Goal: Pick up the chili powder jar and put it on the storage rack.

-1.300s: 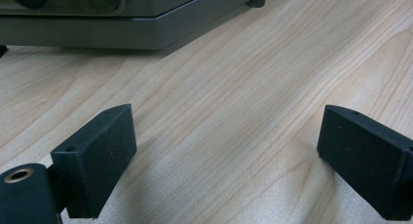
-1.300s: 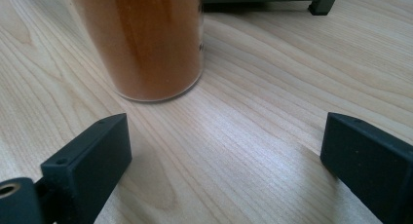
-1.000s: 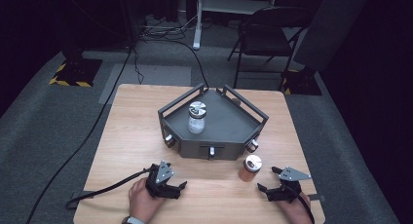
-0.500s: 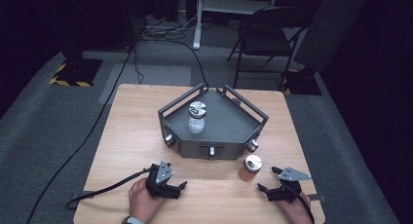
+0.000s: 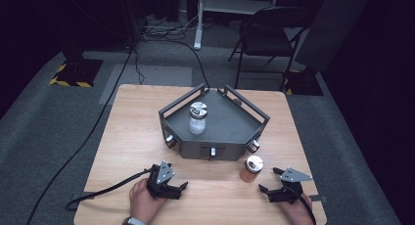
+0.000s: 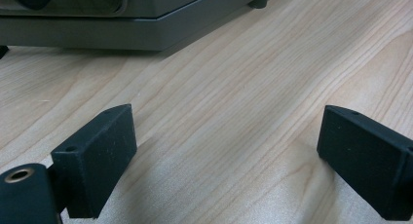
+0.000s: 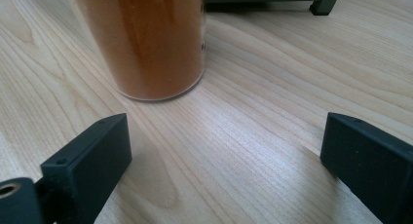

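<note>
Just ahead of the right gripper (image 7: 226, 151), orange-filled jar (image 7: 146, 39) outside its spread jaws, left gripper (image 6: 226, 156) jaws spread, empty

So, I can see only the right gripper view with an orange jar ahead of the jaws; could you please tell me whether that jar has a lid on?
Observer: Yes, the orange jar carries a silvery lid, seen from the high view.
Operator: Thank you. Is there a second jar anywhere?
Observer: A white-filled jar stands upright inside the grey tray.
Operator: And what is the left gripper doing?
Observer: The left gripper rests low over the table near its front edge, jaws wide apart with nothing between them.
Operator: Is my gripper touching the orange jar?
Observer: No, the right gripper is open and sits apart from it.
</note>
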`<state>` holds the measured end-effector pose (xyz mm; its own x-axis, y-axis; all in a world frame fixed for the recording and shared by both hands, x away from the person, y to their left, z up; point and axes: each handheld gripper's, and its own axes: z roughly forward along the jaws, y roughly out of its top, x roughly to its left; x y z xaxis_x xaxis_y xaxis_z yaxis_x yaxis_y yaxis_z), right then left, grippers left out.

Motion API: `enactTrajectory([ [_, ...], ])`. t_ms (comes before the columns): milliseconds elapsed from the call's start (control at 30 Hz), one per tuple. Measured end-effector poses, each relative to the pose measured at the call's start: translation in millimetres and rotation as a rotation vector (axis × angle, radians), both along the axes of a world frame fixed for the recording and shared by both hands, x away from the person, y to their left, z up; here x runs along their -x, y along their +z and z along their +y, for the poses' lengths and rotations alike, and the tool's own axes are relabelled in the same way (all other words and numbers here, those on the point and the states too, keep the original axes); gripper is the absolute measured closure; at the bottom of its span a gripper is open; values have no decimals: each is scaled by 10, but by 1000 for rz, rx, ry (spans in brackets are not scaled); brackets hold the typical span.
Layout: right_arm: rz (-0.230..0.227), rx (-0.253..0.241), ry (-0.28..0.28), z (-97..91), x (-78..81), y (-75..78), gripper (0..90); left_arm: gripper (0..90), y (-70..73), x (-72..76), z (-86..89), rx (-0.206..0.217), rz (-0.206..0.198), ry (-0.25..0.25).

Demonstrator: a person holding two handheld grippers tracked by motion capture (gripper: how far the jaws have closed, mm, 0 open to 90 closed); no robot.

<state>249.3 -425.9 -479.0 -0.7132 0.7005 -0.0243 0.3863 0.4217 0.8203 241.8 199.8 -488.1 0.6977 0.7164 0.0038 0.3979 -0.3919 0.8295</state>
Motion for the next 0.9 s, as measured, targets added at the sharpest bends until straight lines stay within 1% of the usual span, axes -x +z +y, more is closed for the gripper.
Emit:
enactTrajectory([
  [200,5,-1,3,-2,-12,3,41,68,1,10,7,-4,-2,-7],
  [567,6,-1,-1,2,-4,5,41,69,-1,0,-2,0,-1,2],
  [700,8,1,7,-2,0,13,42,69,-3,-9,-5,4,1,6],
  [767,15,5,20,-5,1,29,41,69,-1,-12,-9,4,2,9],
  [900,31,34,41,17,24,100,42,69,-1,-12,-8,4,2,10],
])
